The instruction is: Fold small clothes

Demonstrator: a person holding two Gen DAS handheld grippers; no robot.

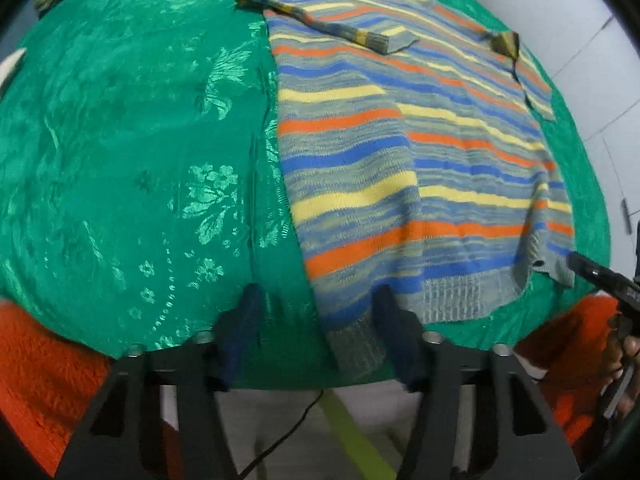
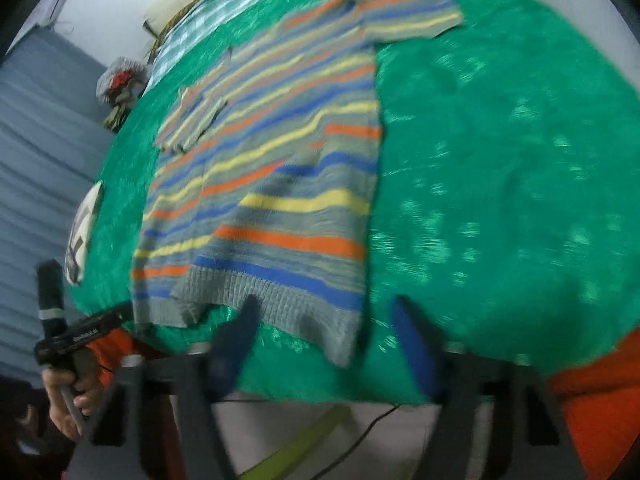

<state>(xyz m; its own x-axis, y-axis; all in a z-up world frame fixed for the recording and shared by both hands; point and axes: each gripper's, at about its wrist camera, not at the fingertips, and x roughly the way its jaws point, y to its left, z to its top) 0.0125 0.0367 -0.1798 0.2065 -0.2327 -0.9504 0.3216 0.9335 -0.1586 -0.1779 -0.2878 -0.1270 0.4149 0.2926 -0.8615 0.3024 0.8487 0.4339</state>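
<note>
Step in hand: taking the hem corners for the next fold. Left gripper (image 1: 316, 320) has jaws apart, the sweater (image 1: 400, 160) bottom-left corner between them, not pinched yet. Right gripper (image 2: 324, 328) also stands part open astride the bottom-right corner. Next: close both w/ care, then lift together. Beyond, green cloth (image 1: 120, 140) covers the table; grey wall (image 2: 36, 128) behind.

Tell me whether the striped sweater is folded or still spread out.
Partly folded. The striped sweater lies flat on the green cloth, one side and its sleeve turned in over the body; the hem end is not folded up.
</note>
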